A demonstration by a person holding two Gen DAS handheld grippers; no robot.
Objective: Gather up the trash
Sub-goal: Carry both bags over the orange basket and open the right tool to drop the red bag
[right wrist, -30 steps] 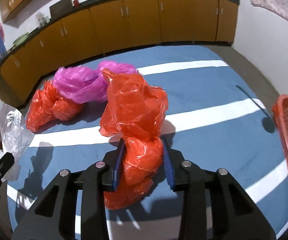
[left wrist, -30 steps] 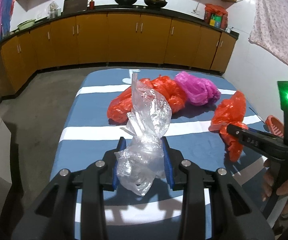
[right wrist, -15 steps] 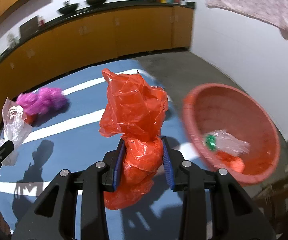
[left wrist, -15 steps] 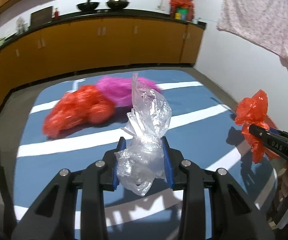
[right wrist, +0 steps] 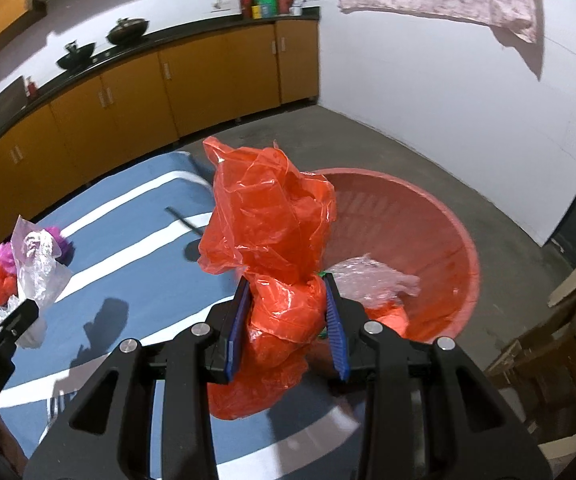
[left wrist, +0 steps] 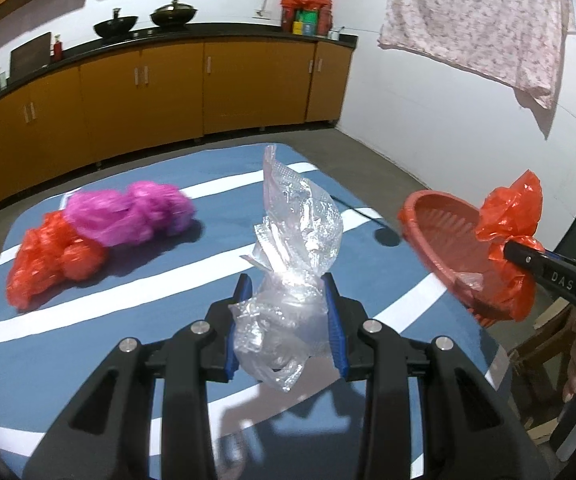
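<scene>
My left gripper [left wrist: 288,320] is shut on a crumpled clear plastic bag [left wrist: 292,248] and holds it above the blue striped table [left wrist: 168,280]. My right gripper [right wrist: 286,320] is shut on a crumpled orange plastic bag [right wrist: 268,220] and holds it at the near rim of a red basket [right wrist: 448,240] beside the table's right edge. The basket holds a clear plastic piece [right wrist: 368,280] and some orange trash. The right gripper with the orange bag [left wrist: 512,216] and the basket [left wrist: 436,224] also show in the left wrist view.
A pink bag [left wrist: 128,212] and another orange bag [left wrist: 52,256] lie on the table's far left. Orange kitchen cabinets [left wrist: 168,92] line the back wall. A wooden chair [right wrist: 548,360] stands at the right, near the basket. Grey floor lies beyond.
Both grippers have swung to the right with their bags. The red basket has come into view under the right gripper; the pink and orange bags on the table have shifted left in view.
</scene>
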